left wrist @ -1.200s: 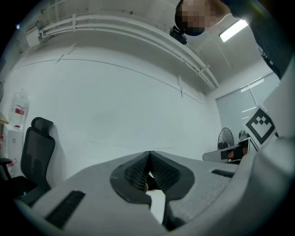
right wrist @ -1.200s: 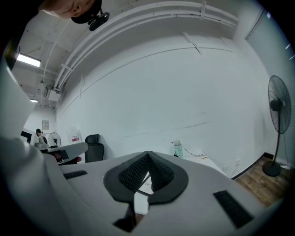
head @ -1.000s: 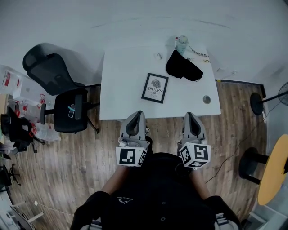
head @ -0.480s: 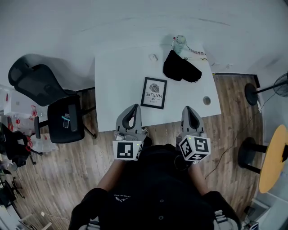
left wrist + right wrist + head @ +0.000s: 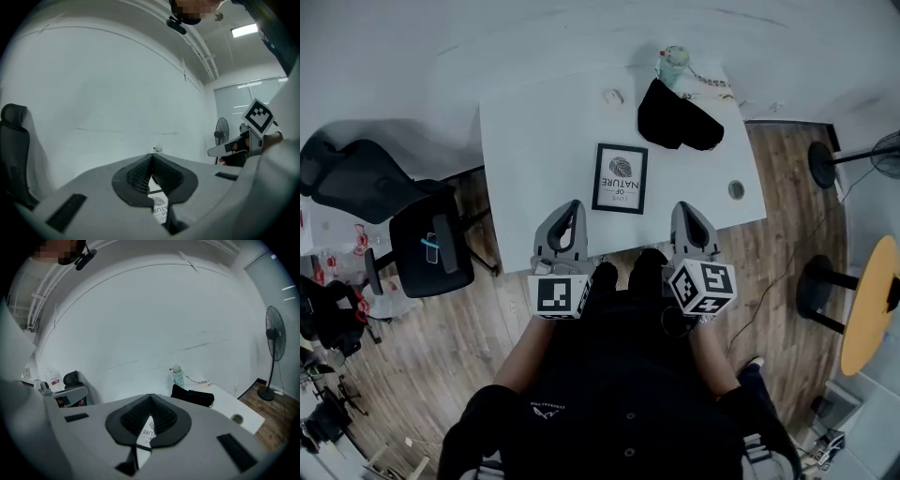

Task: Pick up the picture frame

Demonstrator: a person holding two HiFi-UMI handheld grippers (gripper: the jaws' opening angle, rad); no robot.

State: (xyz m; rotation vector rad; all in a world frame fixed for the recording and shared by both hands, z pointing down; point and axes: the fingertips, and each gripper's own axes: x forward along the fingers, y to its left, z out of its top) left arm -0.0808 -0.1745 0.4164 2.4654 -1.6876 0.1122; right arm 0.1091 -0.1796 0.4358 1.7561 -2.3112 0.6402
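The picture frame (image 5: 620,178), black-edged with a white print, lies flat in the middle of the white table (image 5: 534,150). My left gripper (image 5: 565,217) hovers over the table's near edge, just left of and short of the frame. My right gripper (image 5: 688,216) hangs level with it, to the frame's right. Both are shut with nothing between the jaws. In the left gripper view the closed tips (image 5: 152,157) point at the far wall, and the frame (image 5: 160,208) shows below them. In the right gripper view the frame (image 5: 149,427) peeks through behind the closed tips (image 5: 150,397).
A black pouch (image 5: 678,122) and a pale bottle (image 5: 673,64) sit at the table's far right, a small round object (image 5: 611,97) behind the frame, a cable hole (image 5: 736,189) at the right edge. A black office chair (image 5: 394,211) stands left, a fan (image 5: 862,155) and yellow table (image 5: 872,319) right.
The person has stepped up to the table. Both grippers have moved forward and down, from over the floor to over the table's near edge. The jaws stayed shut.
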